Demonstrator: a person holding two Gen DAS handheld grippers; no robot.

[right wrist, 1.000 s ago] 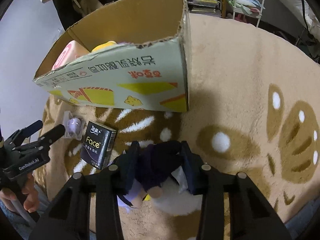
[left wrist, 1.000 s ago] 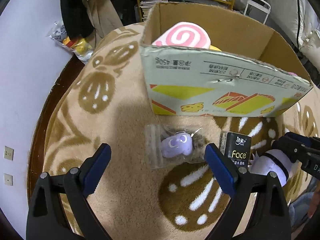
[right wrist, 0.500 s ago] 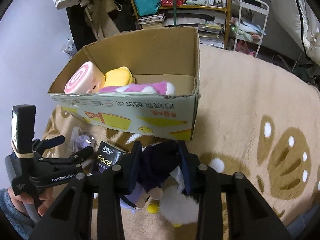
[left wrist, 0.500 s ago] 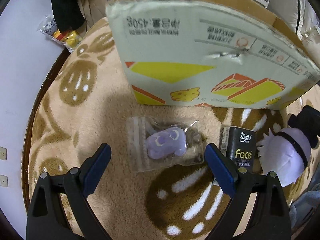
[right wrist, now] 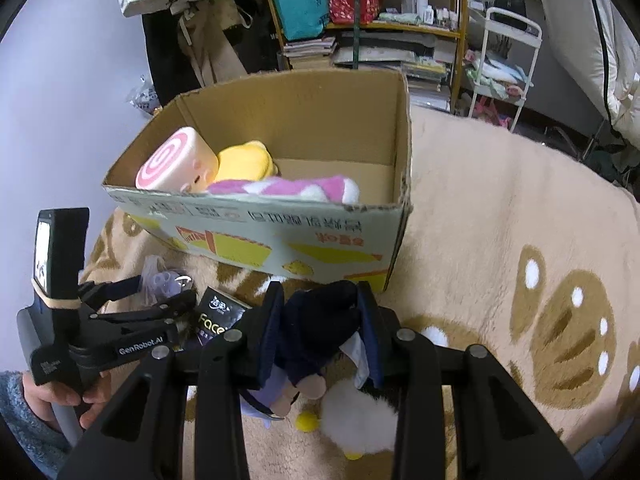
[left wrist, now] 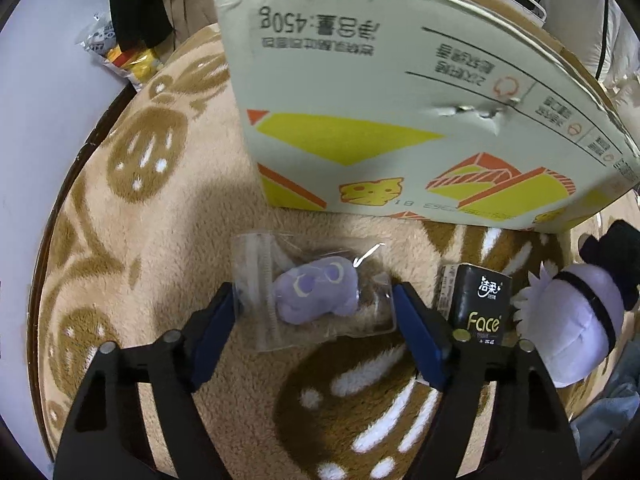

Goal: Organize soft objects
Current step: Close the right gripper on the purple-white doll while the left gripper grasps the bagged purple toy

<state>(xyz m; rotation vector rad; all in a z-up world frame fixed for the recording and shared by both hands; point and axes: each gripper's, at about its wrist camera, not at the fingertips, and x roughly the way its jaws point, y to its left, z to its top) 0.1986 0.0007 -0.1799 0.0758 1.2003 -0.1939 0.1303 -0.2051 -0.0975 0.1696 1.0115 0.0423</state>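
Beige plush is spread across the whole surface, a thick rug (left wrist: 168,240) patterned with brown blobs and white flecks, and behind it the room is crowded: a shelf (right wrist: 360,28) stacked with bags, books and bottles, a white cart (right wrist: 504,64), dark coats hung against a pale wall. A cardboard box (right wrist: 304,120) is set on the rug, its printed side pale green with yellow and orange shapes, its rim torn at one corner; inside are seen a pink-swirl cushion (right wrist: 176,164), a yellow plush (right wrist: 244,160) and a pink-and-white plush (right wrist: 288,188). Just in front of the box a small lilac plush (left wrist: 316,290) is found sealed in a crinkled clear bag (left wrist: 256,280), flat on the rug. The left gripper (left wrist: 316,324) is placed around it, blue pads on either side, and the jaws are closing, with the bag's edges at the pads. Beside it a black tissue pack (left wrist: 480,304) is laid. The right gripper (right wrist: 320,332) is clamped on a dark-clothed doll (right wrist: 320,320), whose white fluffy part and yellow feet are seen hanging below, raised clear of the rug.
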